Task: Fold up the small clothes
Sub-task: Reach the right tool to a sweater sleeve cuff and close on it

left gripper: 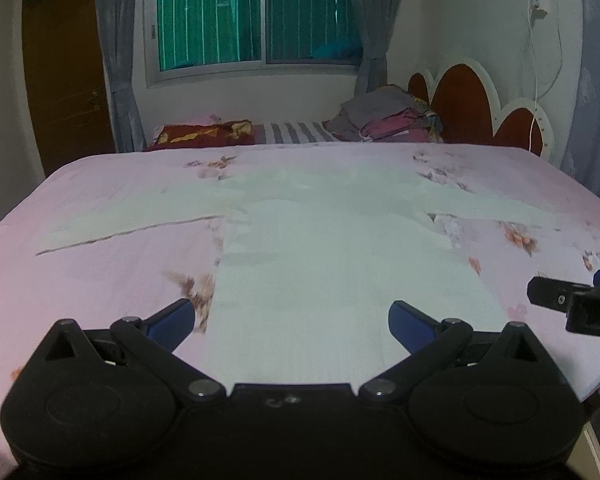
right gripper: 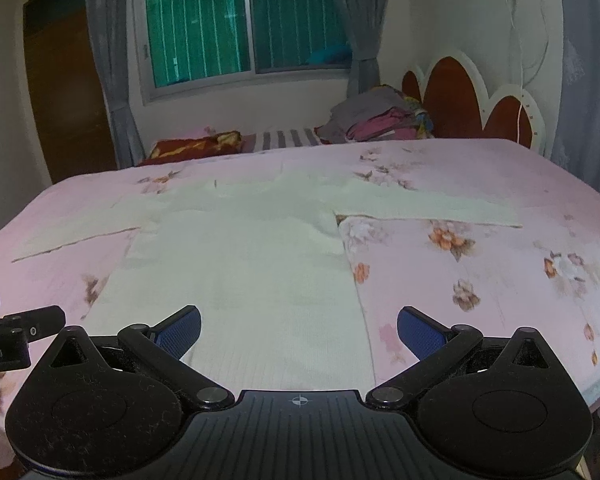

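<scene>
White long-sleeved top [left gripper: 332, 264] lies flat on the pink floral bedsheet [left gripper: 100, 280], sleeves spread out to both sides, hem nearest the cameras. Left gripper [left gripper: 291, 322] over the top's hem at its left edge, fingers wide, holding nothing. Right gripper [right gripper: 299, 330] over the hem's right edge, fingers wide, also holding nothing. Clothes pile [left gripper: 384, 118] far beyond the top, by the headboard [left gripper: 464, 104].

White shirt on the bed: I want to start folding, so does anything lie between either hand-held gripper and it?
Nothing visible does. The shirt lies flat on the bed, directly ahead of the open left hand-held gripper and right hand-held gripper.
</scene>
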A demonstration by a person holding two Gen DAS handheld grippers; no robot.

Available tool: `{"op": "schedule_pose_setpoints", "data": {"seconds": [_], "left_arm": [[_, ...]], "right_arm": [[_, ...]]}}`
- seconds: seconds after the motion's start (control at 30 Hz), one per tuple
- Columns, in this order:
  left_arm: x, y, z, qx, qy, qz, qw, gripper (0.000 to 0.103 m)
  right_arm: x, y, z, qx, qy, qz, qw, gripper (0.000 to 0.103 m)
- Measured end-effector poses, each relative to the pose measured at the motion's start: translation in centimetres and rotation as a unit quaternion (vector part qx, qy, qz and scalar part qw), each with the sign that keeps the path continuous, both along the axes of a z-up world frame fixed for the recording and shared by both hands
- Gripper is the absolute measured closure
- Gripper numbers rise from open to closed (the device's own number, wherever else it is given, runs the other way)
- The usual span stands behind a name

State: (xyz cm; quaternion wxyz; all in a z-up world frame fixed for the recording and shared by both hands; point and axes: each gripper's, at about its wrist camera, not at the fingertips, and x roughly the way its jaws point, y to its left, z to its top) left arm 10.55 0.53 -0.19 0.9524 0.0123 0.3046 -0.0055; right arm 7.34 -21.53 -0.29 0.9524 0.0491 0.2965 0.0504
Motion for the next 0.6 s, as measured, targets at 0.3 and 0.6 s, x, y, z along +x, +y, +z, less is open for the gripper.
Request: {"op": "schedule_pose_setpoints", "data": {"seconds": [0.3, 0.6], "left_arm": [[6.9, 1.4, 0.0, -0.007, 0.002, -0.029, 0.9995, 0.0], [12.1, 2.8, -0.7, -0.044, 0.02, -0.047, 0.9977, 0.0]], "right_arm": [[6.9, 0.3, 0.5, -0.006, 0.001, -0.047, 0.999, 0.0], [12.3, 0.4, 1.1, -0.015, 0.001, -0.094, 0.995, 0.0]]}}
